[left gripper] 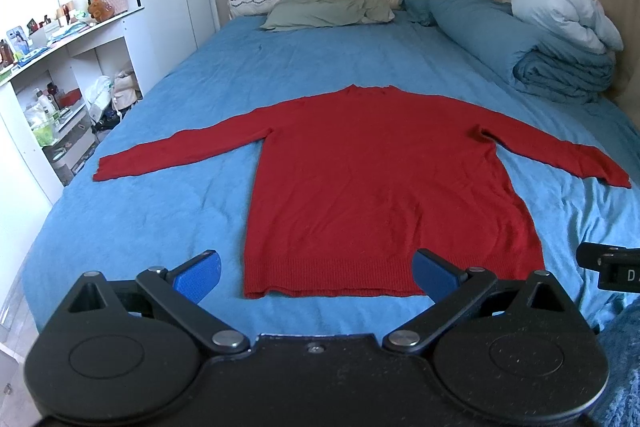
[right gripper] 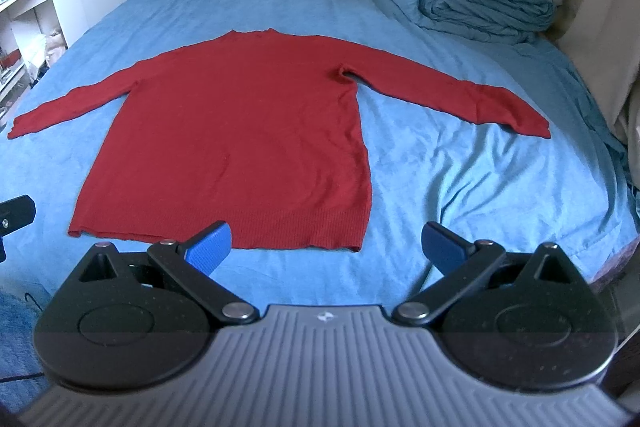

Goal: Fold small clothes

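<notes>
Red sweater [left gripper: 360, 179] is lying flat on the blue bed [left gripper: 200, 83], both sleeves spreading out, hem at the near side. Left gripper [left gripper: 316, 273] and right gripper [right gripper: 326, 245] are hovering just before the hem, jaws wide, holding nothing.

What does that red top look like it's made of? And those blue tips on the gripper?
The red long-sleeved sweater looks like a fine matte knit, with a ribbed band along its hem. The blue pads on the right gripper look like matte moulded plastic or rubber; which one is unclear.
</notes>
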`<action>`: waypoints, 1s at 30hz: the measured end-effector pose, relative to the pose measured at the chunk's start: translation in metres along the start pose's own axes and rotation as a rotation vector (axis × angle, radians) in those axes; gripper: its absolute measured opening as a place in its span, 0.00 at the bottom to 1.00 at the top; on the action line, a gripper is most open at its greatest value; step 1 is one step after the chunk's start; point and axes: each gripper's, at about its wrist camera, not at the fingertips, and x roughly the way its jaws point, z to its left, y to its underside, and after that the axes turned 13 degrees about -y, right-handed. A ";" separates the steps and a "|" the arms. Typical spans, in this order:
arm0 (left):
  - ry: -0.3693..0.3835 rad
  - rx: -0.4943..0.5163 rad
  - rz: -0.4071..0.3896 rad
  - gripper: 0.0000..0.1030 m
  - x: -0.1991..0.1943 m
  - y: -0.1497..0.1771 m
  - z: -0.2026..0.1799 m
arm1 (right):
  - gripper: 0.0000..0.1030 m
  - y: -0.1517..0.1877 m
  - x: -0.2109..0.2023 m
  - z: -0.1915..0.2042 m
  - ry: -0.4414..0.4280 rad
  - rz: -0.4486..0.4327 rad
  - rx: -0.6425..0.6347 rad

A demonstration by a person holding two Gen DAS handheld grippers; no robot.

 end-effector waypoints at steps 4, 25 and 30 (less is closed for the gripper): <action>0.007 0.004 0.004 1.00 0.006 -0.011 -0.005 | 1.00 -0.005 0.000 -0.006 0.001 -0.007 0.011; 0.252 0.144 0.024 1.00 0.205 -0.190 -0.173 | 1.00 -0.137 0.146 -0.191 0.248 -0.181 0.358; 0.298 0.163 0.085 1.00 0.239 -0.214 -0.226 | 1.00 -0.146 0.181 -0.257 0.287 -0.194 0.503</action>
